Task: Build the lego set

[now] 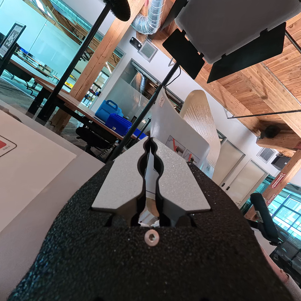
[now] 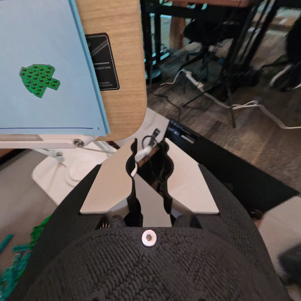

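The left gripper (image 1: 149, 138) has its fingers (image 1: 130, 171) closed on a thin white sheet (image 1: 177, 130) printed with small diagrams, pinched at its near edge so that it stands upright and curls away toward the ceiling; behind it rises a pale wooden board (image 1: 200, 117). The right gripper (image 2: 149, 141) stands open with nothing between its pads, pointing down past the table edge at a small white and black cable connector (image 2: 146, 149), which seems to lie beyond the tips rather than in them, though blur makes that uncertain. Only the right wrist view shows the light blue booklet page (image 2: 48, 97) with its green brick picture (image 2: 39, 79), propped on the wooden board above a white stand base (image 2: 53, 175). Only the left view shows the blue bins (image 1: 117, 123) on the far table.
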